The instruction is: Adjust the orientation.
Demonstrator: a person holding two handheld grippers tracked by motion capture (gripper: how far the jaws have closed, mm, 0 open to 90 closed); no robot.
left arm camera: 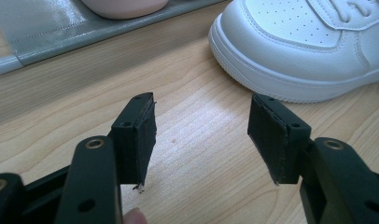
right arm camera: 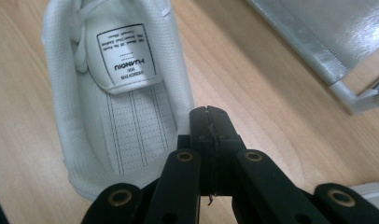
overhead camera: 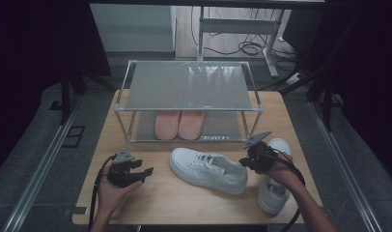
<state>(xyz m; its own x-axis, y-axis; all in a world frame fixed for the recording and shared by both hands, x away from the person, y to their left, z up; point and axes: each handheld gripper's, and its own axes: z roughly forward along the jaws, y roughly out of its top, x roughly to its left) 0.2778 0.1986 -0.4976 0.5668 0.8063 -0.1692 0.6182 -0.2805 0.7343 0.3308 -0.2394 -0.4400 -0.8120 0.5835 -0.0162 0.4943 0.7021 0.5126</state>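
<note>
A white sneaker (overhead camera: pixel 208 169) lies on its sole mid-table, toe to the left. My right gripper (overhead camera: pixel 245 162) sits at its heel end. In the right gripper view the jaws (right arm camera: pixel 208 116) are pressed together just outside the heel collar of that sneaker (right arm camera: pixel 127 116), with nothing visible between the pads. A second white sneaker (overhead camera: pixel 276 193) lies at the right, partly under the right hand. My left gripper (overhead camera: pixel 142 167) rests at the left, open (left arm camera: pixel 201 135), with bare wood between its pads; the sneaker's toe (left arm camera: pixel 309 51) is a short way ahead of it.
A two-shelf metal shoe rack (overhead camera: pixel 189 87) stands at the back of the wooden table (overhead camera: pixel 160 203), its top shelf bare. A pair of pink slippers (overhead camera: pixel 179 124) sits on the lower shelf (left arm camera: pixel 52 32). The rack's corner (right arm camera: pixel 318 42) is near the right gripper.
</note>
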